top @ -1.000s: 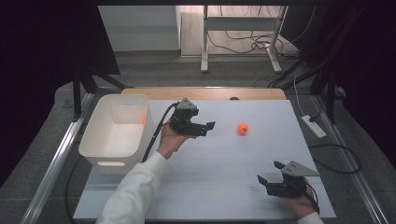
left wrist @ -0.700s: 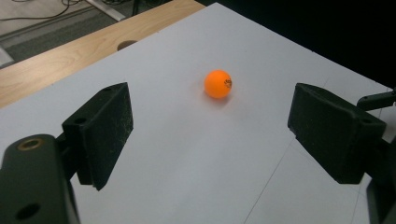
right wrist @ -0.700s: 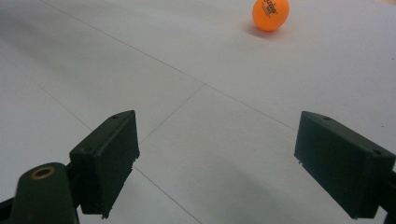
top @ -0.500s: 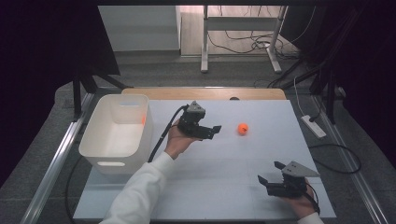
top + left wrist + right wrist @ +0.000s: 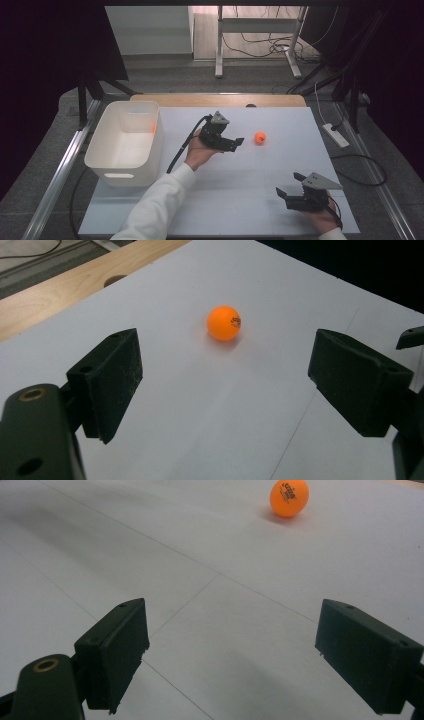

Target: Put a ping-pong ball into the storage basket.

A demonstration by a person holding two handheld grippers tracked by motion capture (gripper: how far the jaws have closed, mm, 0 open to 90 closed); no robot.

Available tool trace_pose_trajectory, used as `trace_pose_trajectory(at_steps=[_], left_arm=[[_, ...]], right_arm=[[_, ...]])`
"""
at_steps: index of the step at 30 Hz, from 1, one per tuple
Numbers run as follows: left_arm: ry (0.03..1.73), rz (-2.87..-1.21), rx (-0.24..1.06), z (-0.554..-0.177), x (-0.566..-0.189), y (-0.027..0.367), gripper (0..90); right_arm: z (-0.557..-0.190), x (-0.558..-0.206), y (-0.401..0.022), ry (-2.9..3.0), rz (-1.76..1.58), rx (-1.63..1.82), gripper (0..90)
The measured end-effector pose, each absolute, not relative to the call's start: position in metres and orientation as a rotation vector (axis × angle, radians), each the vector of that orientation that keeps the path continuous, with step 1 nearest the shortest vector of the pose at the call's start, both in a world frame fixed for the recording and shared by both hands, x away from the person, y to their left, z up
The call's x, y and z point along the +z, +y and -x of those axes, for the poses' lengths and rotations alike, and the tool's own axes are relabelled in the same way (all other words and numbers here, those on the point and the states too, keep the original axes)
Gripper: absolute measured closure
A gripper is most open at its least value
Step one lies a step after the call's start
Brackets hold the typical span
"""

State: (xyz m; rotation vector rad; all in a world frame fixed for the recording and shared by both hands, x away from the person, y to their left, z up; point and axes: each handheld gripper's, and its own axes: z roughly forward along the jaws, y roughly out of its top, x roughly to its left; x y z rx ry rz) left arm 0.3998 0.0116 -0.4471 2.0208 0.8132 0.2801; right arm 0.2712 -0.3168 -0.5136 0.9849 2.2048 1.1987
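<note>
White sheeting covers the bench (image 5: 220, 200), where 1 orange ball (image 5: 260, 137) rests far of centre, right of a white bin (image 5: 125, 145). Left tongs (image 5: 235, 142) have advanced rightward from the bin, jaws wide, likely nearing a grasp. Right tongs (image 5: 290, 187) stay wide and empty at near right.

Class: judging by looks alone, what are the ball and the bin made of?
Ball: probably thin matte plastic, like a ping-pong ball; smooth orange shell with a small printed mark. Bin: likely moulded white plastic; glossy, rounded corners, a handle slot in its wall.
</note>
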Motion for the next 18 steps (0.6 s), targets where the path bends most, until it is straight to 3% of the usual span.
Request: trace_pose_trajectory(at_steps=[18], left_arm=[[0.806, -2.057, 0.241, -0.405, -0.465, -0.01, 15.0]], right_arm=[[-0.271, -0.514, -0.317, 2.204, -0.984, 1.197, 13.2]])
